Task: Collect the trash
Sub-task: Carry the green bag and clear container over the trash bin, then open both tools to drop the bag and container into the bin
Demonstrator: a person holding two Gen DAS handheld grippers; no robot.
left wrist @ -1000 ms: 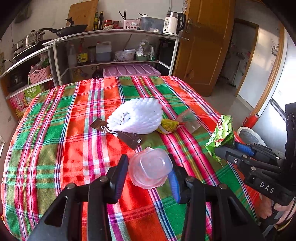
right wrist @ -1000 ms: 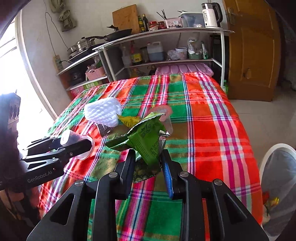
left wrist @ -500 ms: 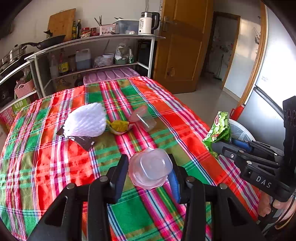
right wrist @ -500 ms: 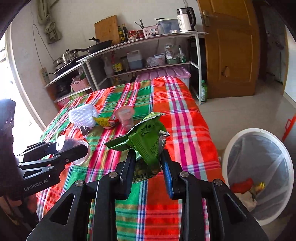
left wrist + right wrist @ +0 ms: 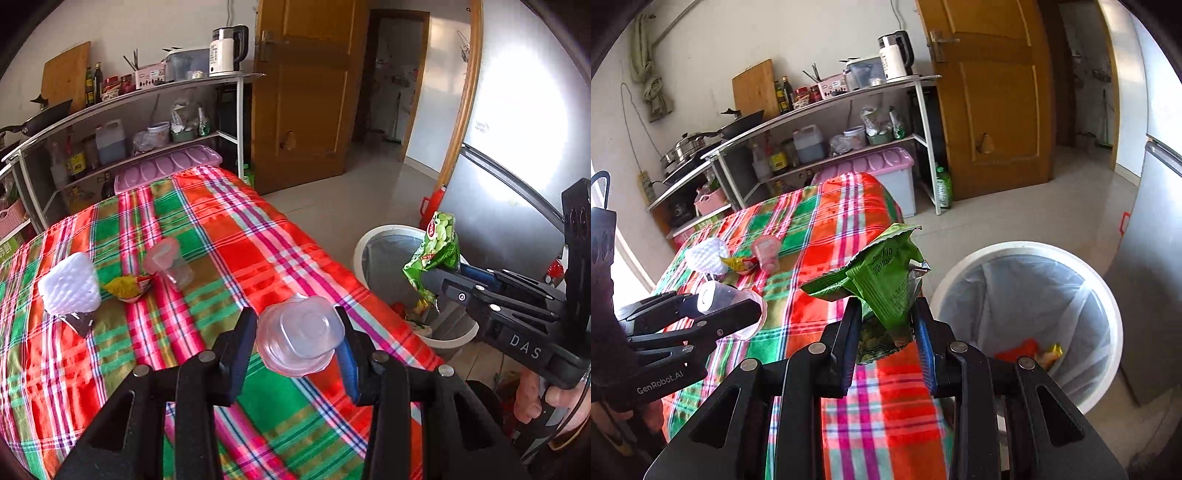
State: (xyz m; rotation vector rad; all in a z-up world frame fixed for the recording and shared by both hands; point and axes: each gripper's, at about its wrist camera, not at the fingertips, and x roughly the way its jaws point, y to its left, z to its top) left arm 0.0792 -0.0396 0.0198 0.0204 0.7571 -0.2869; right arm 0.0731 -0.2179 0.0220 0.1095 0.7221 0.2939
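My left gripper [image 5: 297,325] is shut on a clear plastic cup [image 5: 300,334], held above the right part of the plaid table [image 5: 229,236]. My right gripper [image 5: 886,314] is shut on a green snack bag [image 5: 882,280], held at the table's right edge beside the white trash bin [image 5: 1027,251]. In the left wrist view the bag [image 5: 437,243] hangs over the bin [image 5: 388,236]. The bin holds some wrappers [image 5: 1030,352]. On the table lie a white foam net [image 5: 70,288], a yellow wrapper [image 5: 125,286], a pink-lidded cup [image 5: 168,264] and a dark wrapper [image 5: 81,321].
A metal shelf rack [image 5: 147,110] with bottles, pans and a kettle stands behind the table, with a pink storage box [image 5: 166,170]. A wooden door [image 5: 306,92] and a grey fridge [image 5: 517,166] flank the tiled floor by the bin.
Both grippers have swung right, from over the table's middle towards the bin, still holding the cup and the green bag. The bin has come into view.
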